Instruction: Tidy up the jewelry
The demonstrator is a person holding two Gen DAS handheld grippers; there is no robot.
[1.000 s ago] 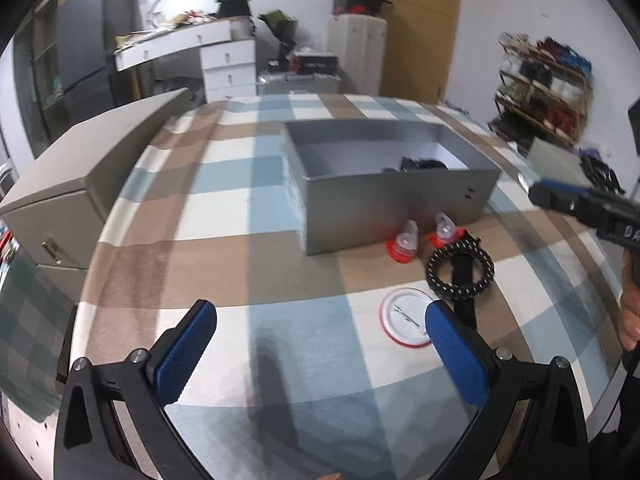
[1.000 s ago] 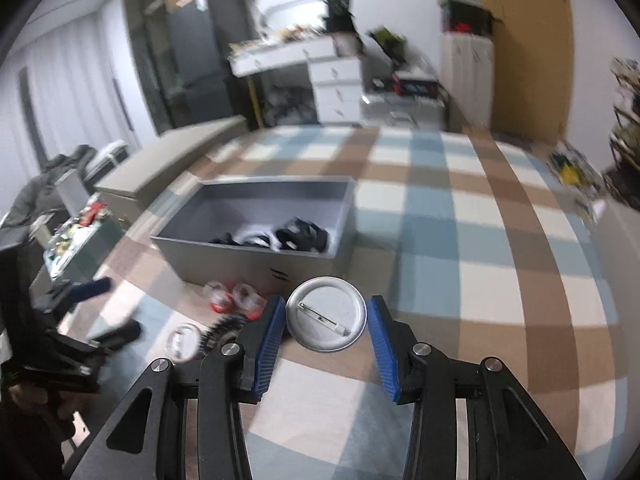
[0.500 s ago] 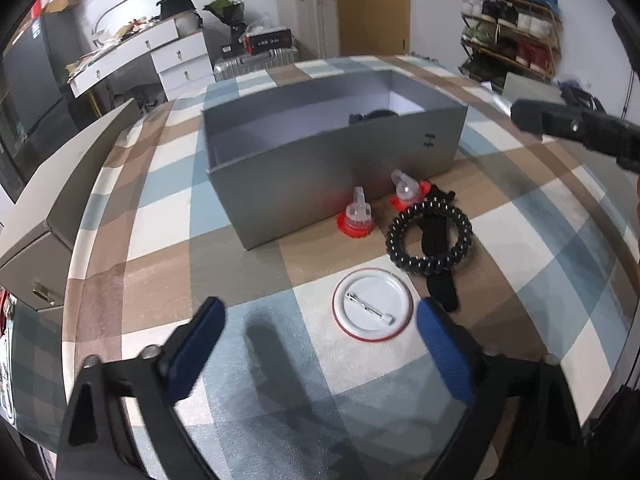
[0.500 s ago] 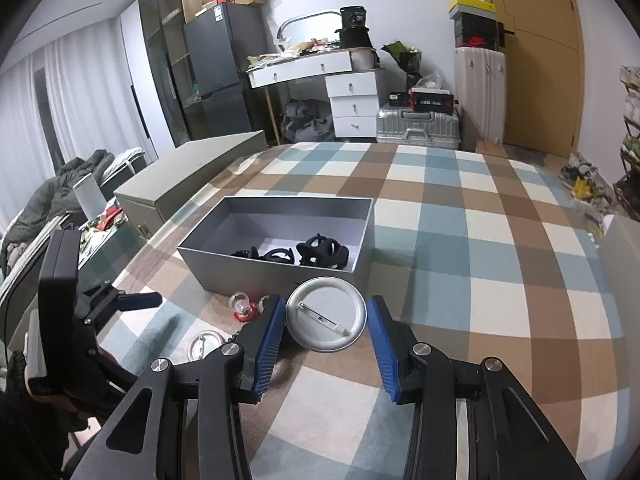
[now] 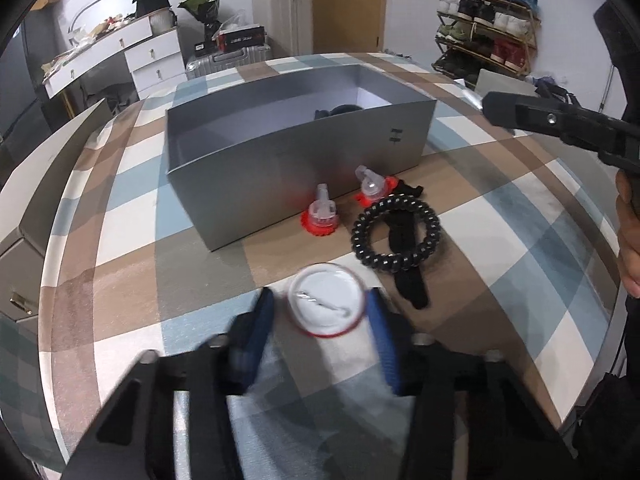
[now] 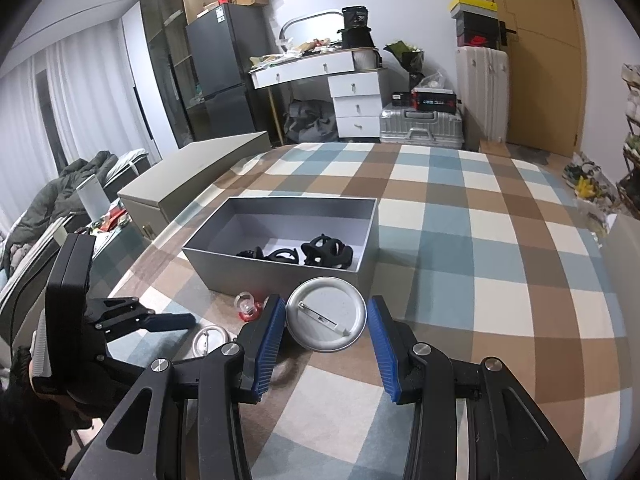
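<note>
Round metal pin badge (image 6: 326, 313) pinched between right gripper (image 6: 326, 338) ribbed blue fingers (image 6: 267, 336); left gripper (image 5: 322, 340) fingers (blurred) around red-rimmed badge (image 5: 326, 300).

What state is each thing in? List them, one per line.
Left gripper: closing around the red-rimmed badge, contact unclear.
Red-rimmed badge: pin side up, on the table.
Right gripper: shut on the silver badge.
Silver badge: pin side up.
Grey box: open, black items inside.
Spiral hair tie: flat, over a black strap.

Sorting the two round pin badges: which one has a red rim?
The badge between the left gripper's jaws: the red-rimmed badge lies on the checked cloth by the black coil bracelet. The plain silver badge sits in the right gripper.
</note>
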